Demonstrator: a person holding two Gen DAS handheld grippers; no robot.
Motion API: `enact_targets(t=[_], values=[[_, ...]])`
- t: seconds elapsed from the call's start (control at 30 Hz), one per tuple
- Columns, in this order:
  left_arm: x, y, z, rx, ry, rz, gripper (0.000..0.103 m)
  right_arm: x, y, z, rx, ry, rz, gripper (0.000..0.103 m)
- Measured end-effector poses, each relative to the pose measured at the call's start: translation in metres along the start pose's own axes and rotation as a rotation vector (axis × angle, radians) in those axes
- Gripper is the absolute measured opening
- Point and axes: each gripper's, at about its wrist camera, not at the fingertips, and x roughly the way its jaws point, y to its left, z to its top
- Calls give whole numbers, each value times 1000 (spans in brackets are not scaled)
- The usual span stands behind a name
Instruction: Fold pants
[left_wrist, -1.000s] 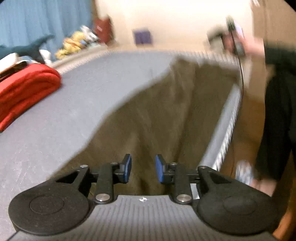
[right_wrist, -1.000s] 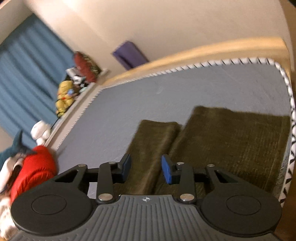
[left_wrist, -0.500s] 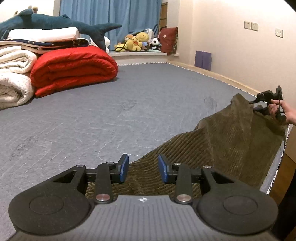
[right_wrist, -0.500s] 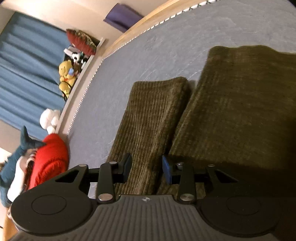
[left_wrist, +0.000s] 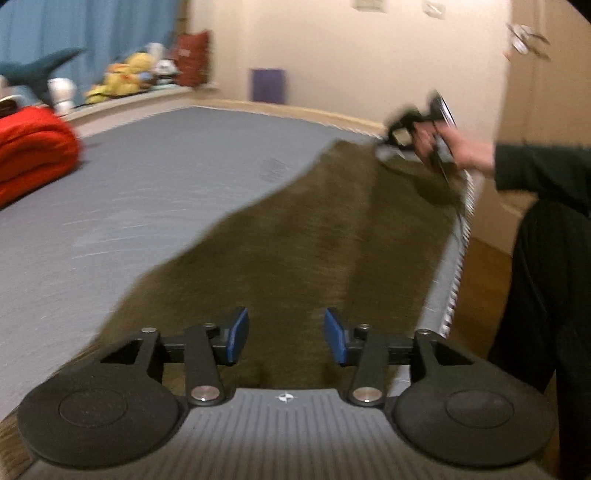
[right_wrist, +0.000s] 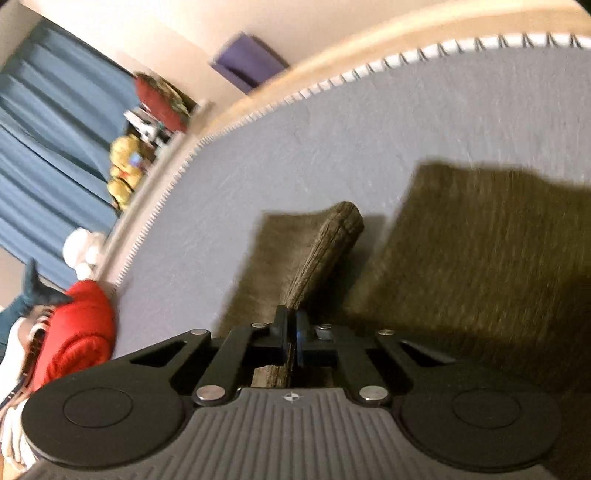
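Pants (left_wrist: 314, 236) lengthwise along mattress edge (left_wrist: 456, 266)

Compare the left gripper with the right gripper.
The left gripper has its blue pads apart and opening, with the olive-brown corduroy pants lying beneath them, ungripped; the right gripper is shut on a raised fold of the pants. Both are black, blue-padded, and over the grey mattress.
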Motion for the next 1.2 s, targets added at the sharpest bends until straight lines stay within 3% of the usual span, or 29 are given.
enact_targets(t=[0.07, 0.23, 0.3, 0.33, 0.37, 0.4, 0.53, 0.63, 0.7, 0.8, 0.93, 0.97, 1.0, 1.2], values=[[17, -21, 2, 71, 19, -6, 68, -18, 11, 5, -25, -43, 42, 3], [64, -41, 2, 189, 147, 32, 65, -64, 18, 21, -46, -161, 80, 0], [79, -41, -2, 233, 206, 90, 40, -73, 11, 26, -39, -160, 63, 0], [83, -41, -3, 235, 218, 86, 35, -73, 6, 27, -36, -140, 44, 0], [83, -42, -4, 238, 215, 63, 13, -71, 1, 26, -26, -116, 28, 0], [82, -44, -4, 242, 211, 36, 6, -69, -6, 25, -9, -92, 18, 1], [78, -52, -7, 286, 200, 42, 5, -47, -21, 17, 25, 28, -24, 6], [75, -47, -7, 252, 186, 39, 5, -27, -11, 10, -15, 65, -33, 13], [74, -42, -6, 225, 176, 29, 7, -11, -5, 4, -36, 96, -38, 25], [75, -37, -2, 189, 177, 21, 13, 12, -2, -2, -48, 136, -79, 36], [80, -36, -6, 227, 201, 18, 17, 29, -1, 0, -35, 128, -117, 31], [82, -37, -6, 239, 201, 19, 14, 29, 0, 2, -24, 118, -127, 15], [83, -36, -5, 238, 201, 10, 8, 28, 1, 5, -8, 106, -134, 7], [71, -21, 16, 197, 98, 55, 6, -13, 29, 34, -33, -19, 6, 5]])
